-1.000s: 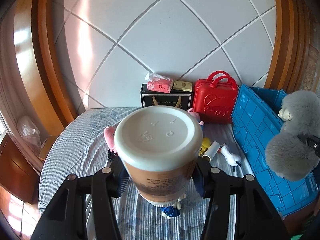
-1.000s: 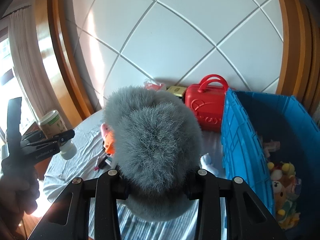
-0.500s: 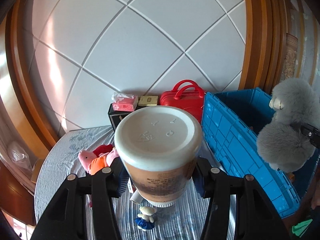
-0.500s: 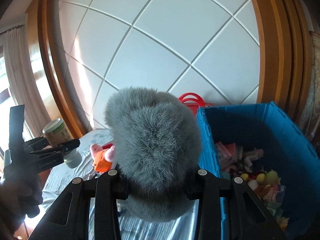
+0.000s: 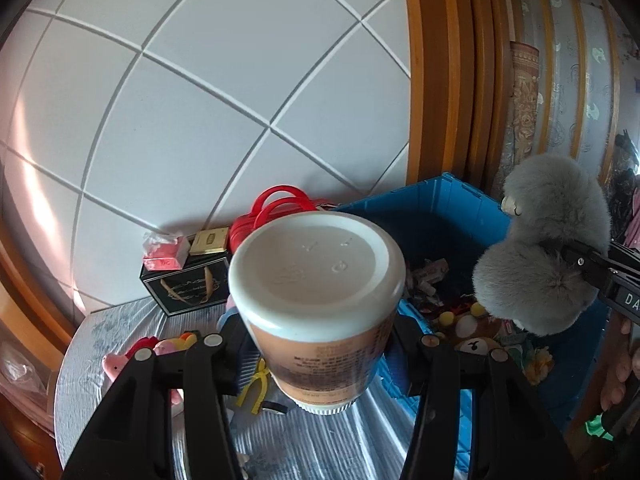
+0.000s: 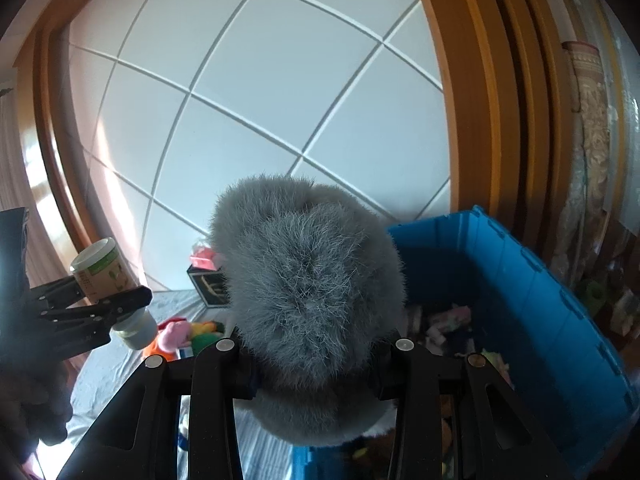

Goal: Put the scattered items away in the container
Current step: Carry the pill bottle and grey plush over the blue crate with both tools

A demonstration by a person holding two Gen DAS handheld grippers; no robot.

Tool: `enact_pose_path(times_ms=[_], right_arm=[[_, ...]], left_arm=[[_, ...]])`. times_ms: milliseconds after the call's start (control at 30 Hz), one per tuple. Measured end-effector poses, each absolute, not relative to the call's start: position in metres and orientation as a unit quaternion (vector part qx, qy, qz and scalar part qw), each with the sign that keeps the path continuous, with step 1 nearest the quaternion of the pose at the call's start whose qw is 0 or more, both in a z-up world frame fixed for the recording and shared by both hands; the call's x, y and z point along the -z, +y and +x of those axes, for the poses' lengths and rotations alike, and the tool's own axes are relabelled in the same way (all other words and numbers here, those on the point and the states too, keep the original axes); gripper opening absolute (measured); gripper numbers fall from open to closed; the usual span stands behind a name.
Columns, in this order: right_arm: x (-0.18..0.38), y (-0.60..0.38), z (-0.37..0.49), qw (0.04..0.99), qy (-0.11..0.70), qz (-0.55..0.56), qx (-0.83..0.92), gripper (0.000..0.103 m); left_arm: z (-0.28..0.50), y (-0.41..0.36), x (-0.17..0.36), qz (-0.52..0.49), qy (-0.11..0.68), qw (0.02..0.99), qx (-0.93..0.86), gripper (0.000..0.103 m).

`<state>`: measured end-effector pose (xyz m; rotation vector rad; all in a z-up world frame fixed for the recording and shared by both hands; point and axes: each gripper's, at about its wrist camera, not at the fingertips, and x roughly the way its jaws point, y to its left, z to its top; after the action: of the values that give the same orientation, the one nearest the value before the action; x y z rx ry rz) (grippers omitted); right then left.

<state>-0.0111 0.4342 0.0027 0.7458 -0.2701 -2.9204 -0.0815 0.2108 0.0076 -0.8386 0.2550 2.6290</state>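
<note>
White "DA" on right gripper (image 5: 624, 300)

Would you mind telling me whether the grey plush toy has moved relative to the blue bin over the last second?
Yes. In the left wrist view, the grey plush toy was in front of the blue bin's outer wall; it now hangs over the bin's open interior.

A white panelled wall (image 5: 208, 112) with grey grooves fills the view toward twelve o'clock. Wooden trim (image 5: 436, 80) runs at two o'clock, beside a patterned hanging (image 5: 524, 96).
</note>
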Motion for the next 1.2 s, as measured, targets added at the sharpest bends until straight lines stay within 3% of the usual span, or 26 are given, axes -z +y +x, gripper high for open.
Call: enact_pose_path(times_ms=[733, 1200], right_arm=[[0.032, 0.567, -0.033, -0.032, -0.112, 0.275, 0.954, 0.037], [0.045, 0.608, -0.083, -0.055, -0.106, 0.281, 0.952, 0.037]], left_arm=[[-0.142, 0.382, -0.011, -0.304, 0.113, 0.28, -0.904, 0.052], [-0.197, 0.424, 0.023, -0.336, 0.116, 0.271, -0.894, 0.052]])
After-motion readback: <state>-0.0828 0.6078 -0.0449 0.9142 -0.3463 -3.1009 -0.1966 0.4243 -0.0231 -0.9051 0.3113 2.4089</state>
